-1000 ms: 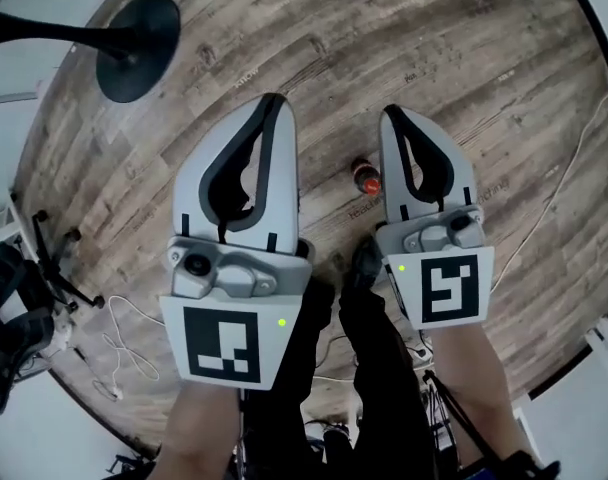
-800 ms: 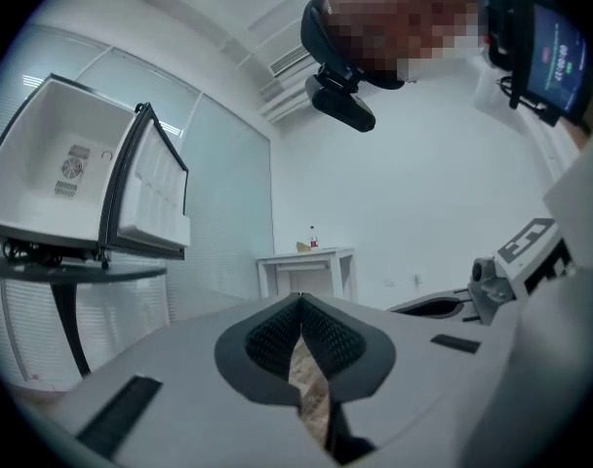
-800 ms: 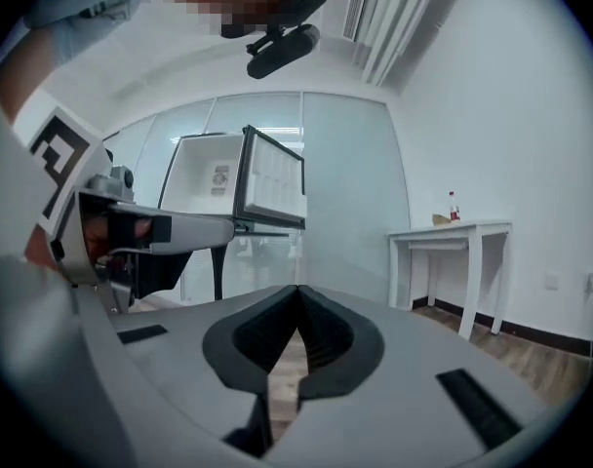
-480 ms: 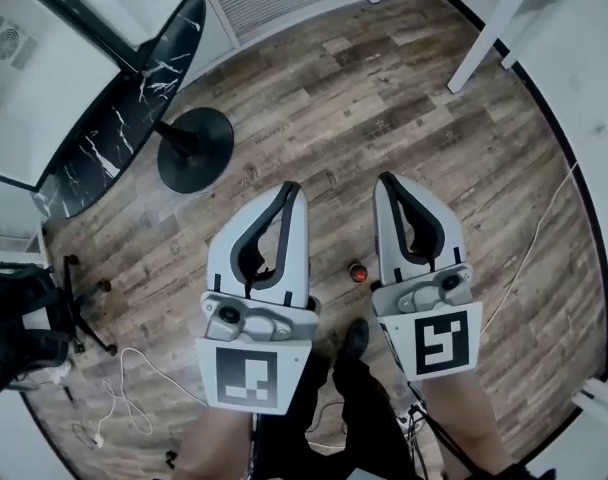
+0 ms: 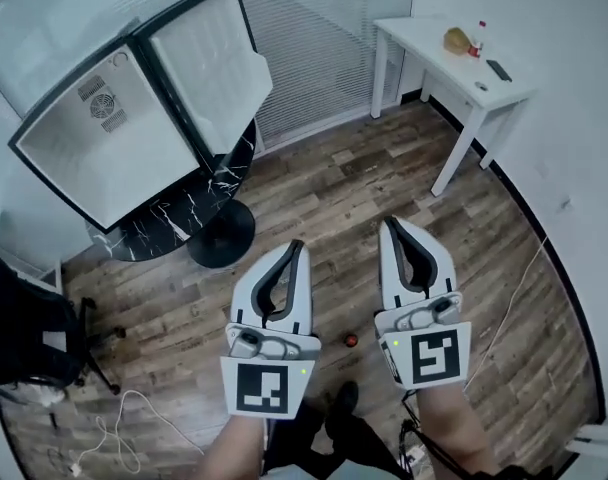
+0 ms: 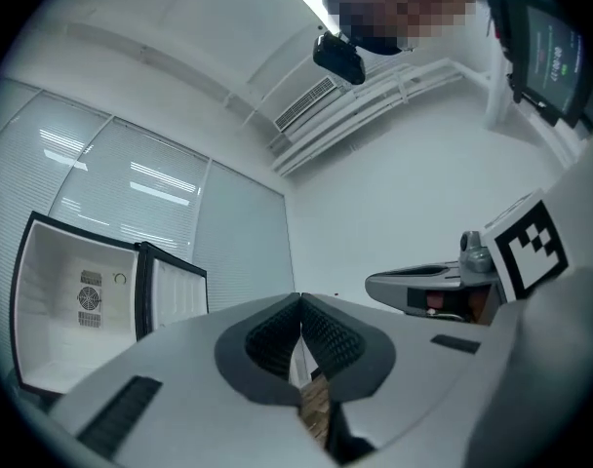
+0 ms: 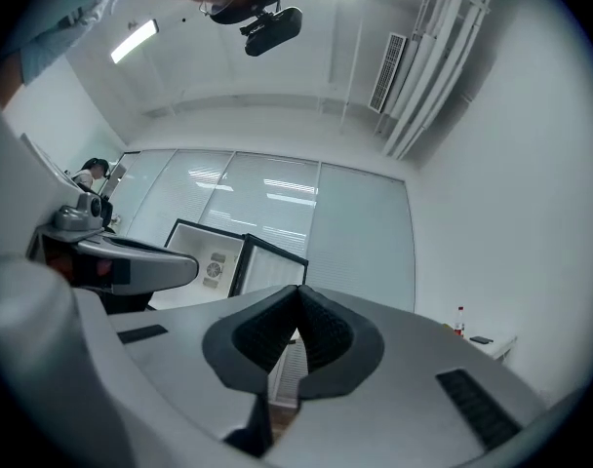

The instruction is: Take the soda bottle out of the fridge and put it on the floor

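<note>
Soda bottle (image 5: 351, 341): stood on the wooden floor (image 5: 384, 183), low between the two grippers in the head view, touching neither.
Left gripper (image 5: 296, 246): jaws pressed together, nothing between them.
Right gripper (image 5: 388, 225): jaws pressed together, empty.
Fridge (image 5: 134, 128): door open, well apart from the bottle.

The soda bottle (image 5: 351, 341) stands on the floor (image 5: 384, 183), well apart from the fridge (image 5: 104, 138) on the table (image 5: 174, 218).
</note>
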Demonstrator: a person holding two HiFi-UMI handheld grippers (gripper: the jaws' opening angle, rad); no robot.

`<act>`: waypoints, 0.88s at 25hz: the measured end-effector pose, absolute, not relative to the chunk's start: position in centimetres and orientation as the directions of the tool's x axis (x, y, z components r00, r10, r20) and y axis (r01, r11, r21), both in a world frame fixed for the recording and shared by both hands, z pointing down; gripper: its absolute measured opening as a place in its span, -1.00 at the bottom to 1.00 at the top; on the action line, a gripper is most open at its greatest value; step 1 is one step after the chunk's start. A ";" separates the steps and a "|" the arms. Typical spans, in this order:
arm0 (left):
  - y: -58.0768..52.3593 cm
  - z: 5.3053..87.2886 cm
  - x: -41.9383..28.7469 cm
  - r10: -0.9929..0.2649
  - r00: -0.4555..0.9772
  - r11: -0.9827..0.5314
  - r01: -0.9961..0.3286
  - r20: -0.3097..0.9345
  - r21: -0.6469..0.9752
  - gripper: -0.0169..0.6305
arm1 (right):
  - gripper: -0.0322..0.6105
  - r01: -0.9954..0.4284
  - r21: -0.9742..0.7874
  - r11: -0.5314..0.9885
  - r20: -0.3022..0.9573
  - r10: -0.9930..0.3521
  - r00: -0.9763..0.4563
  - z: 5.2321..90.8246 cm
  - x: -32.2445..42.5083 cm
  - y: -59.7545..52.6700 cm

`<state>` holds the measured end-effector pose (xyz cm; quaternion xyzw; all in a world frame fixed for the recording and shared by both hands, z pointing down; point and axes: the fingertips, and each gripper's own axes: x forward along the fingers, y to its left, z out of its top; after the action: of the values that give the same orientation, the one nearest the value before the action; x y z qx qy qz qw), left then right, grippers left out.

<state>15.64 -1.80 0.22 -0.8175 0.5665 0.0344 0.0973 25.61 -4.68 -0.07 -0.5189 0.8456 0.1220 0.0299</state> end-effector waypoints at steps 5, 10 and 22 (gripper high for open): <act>0.3 -5.4 14.9 -0.922 0.316 -0.302 -0.949 -0.225 -0.094 -0.91 | -0.86 -0.866 0.207 0.455 -0.195 -0.848 -0.492 -5.0 24.9 -1.8; 0.8 -8.2 14.7 -0.919 0.294 -0.273 -0.955 -0.262 -0.114 -0.91 | -0.86 -0.854 0.231 0.466 -0.216 -0.831 -0.512 -7.3 24.7 -0.8; 1.2 -10.2 14.2 -0.917 0.269 -0.246 -0.963 -0.295 -0.111 -0.91 | -0.87 -0.851 0.227 0.474 -0.246 -0.817 -0.521 -8.9 24.4 -0.5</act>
<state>14.17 1.15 -10.20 -0.7849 0.5988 0.0844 0.1352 24.35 -0.48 -8.92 -0.4867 0.8569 0.1616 0.0517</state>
